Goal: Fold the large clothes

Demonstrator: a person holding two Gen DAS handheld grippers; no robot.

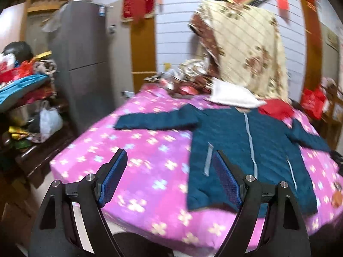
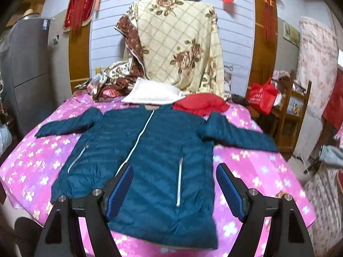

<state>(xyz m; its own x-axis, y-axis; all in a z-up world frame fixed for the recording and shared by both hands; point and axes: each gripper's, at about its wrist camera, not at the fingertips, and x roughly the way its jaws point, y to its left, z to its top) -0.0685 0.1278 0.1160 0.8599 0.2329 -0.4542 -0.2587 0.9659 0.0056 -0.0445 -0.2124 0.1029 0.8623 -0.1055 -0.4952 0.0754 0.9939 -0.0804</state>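
I see teal jacket [image 2: 150, 150] flat, sleeves spread, mid-frame on pink floral bed [image 2: 257, 171]. Left gripper [image 1: 169, 169] and right gripper [image 2: 174, 180] both spread wide, holding nothing. Red bag [image 2: 260, 98] lettering, fridge [image 1: 85, 49] sticker unreadable.

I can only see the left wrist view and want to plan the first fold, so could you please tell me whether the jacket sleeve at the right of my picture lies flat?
Observer: Yes. In the right wrist view that sleeve lies spread straight out on the pink sheet, with its cuff near the bed's edge.
Operator: Thank you. Where is the right gripper?
Observer: The right gripper is open and empty, over the lower half of the jacket.
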